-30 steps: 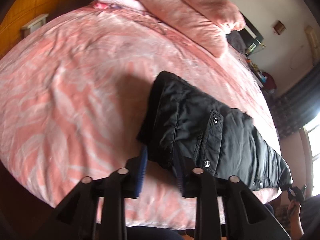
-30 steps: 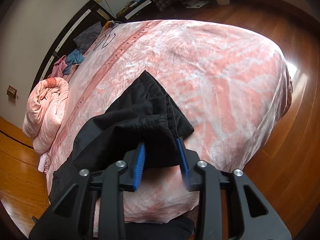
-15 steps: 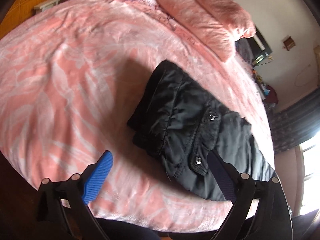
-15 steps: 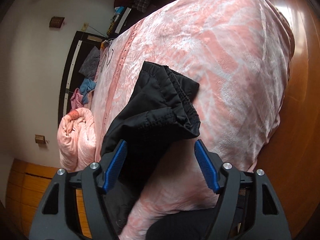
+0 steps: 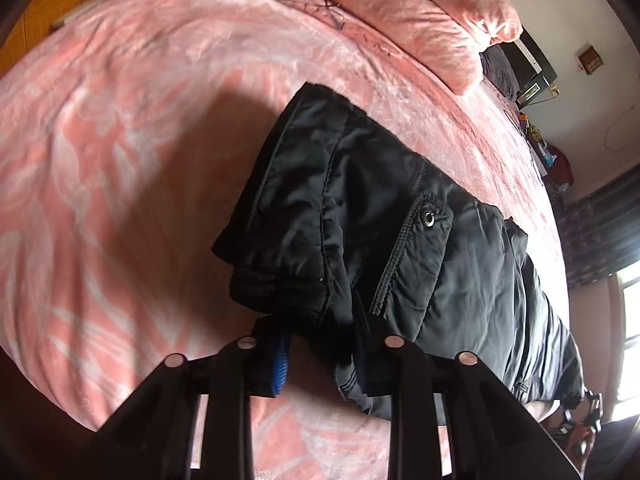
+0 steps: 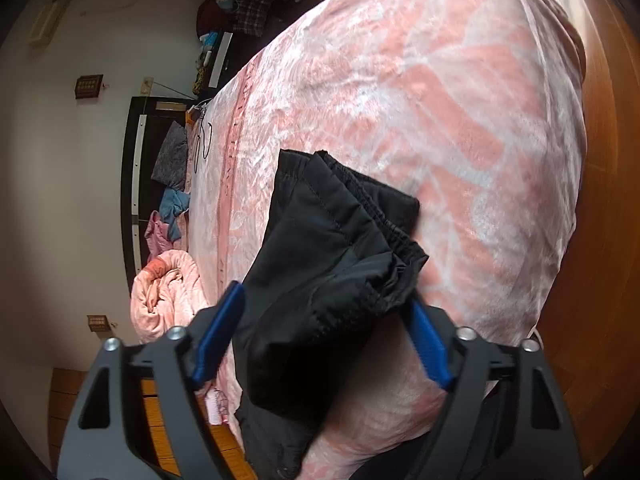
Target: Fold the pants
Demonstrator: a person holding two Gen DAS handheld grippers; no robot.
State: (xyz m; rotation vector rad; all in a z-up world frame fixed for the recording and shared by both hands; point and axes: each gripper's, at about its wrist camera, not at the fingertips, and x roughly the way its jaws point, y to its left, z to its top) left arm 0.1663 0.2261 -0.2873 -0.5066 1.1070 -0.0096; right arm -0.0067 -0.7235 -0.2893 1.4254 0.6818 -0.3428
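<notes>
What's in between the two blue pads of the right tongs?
In the right wrist view, a bunched fold of the black pants sits between the pads of the right tongs. The tongs have just been closing, not yet squeezing it.

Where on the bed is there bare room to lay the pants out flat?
The widest free patch is the pink bedspread on the far side of the black pants, running up to the rolled quilt. In the right wrist view, the bedspread beyond the cuffs towards the foot is also bare. It is crowded by the headboard, where loose clothes lie.
</notes>
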